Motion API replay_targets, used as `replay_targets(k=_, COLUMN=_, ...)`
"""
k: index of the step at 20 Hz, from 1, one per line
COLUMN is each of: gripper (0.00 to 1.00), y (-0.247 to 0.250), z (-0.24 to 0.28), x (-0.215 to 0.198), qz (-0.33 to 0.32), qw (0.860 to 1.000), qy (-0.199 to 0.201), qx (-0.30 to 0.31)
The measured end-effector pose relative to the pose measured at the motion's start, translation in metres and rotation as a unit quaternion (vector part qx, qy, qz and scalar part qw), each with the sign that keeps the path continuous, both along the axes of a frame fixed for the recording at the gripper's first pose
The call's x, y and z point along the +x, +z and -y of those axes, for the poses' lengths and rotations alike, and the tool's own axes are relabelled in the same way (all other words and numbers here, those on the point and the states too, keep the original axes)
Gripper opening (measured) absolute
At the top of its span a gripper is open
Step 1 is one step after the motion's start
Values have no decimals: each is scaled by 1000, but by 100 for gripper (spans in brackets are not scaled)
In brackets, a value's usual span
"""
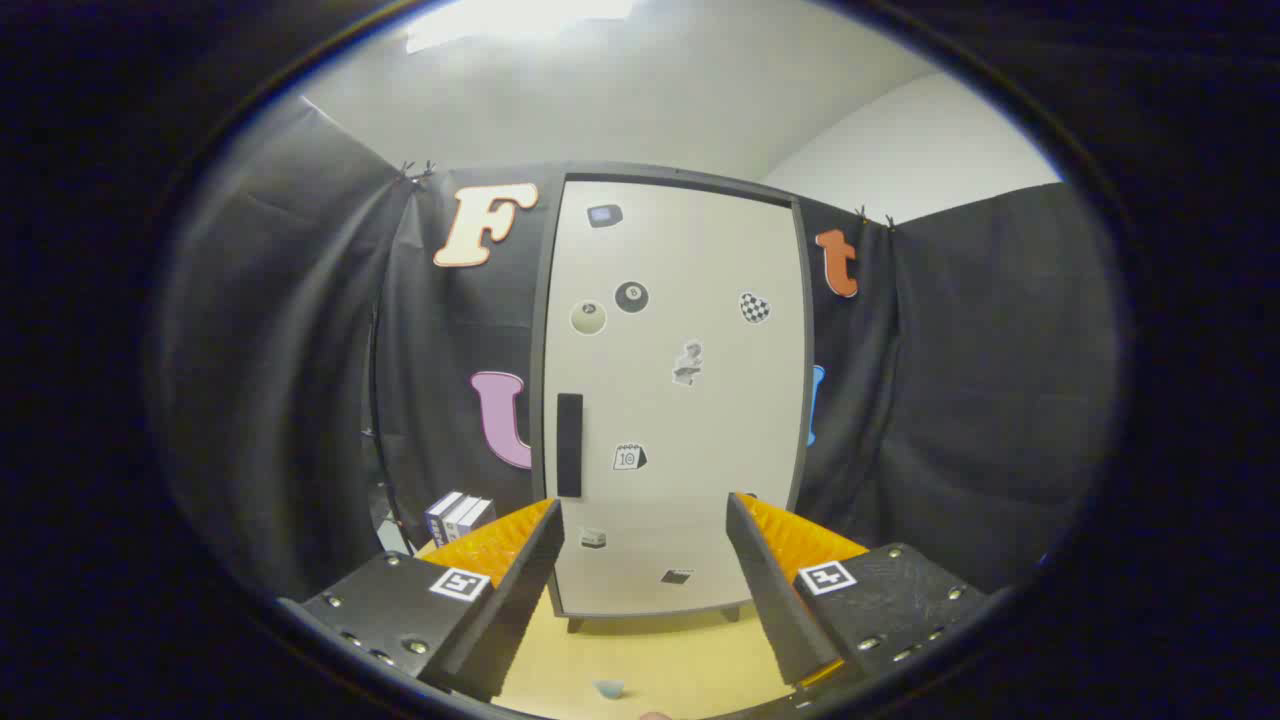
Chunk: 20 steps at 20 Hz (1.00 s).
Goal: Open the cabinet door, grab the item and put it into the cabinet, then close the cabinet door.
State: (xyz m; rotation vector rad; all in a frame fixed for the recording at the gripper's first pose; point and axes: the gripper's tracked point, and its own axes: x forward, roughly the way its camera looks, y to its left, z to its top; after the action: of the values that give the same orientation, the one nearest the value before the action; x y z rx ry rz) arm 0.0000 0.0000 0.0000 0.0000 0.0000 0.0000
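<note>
Gripper view: your gripper [645,545] sits low, facing the cabinet [672,400] head-on.
Tongs: spread wide, nothing between them, both tips hanging just short of the cabinet's lower door.
Cabinet door: shut, pale panel in a dark frame, dotted with stickers [631,296].
Handle: dark vertical bar [569,444] on the door's left edge, just above your left finger.
Item: you've got a small pale blue thing [608,687] on the yellow tabletop [650,660], in front of the cabinet, down between your fingers; too small to tell what it is.
Beside the cabinet: boxes [458,516] stand upright to its left, against the black cloth wall [980,400].
In the way: only that closed door.
</note>
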Motion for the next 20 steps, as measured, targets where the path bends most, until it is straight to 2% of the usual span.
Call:
replay_targets(k=13, gripper=96, y=-6, z=-2, x=11, qz=-6, qw=1000, qy=-4, qx=1)
replay_targets(k=20, gripper=97, y=-5, z=-6, x=11, qz=-23, qw=1000, qy=11, qx=6)
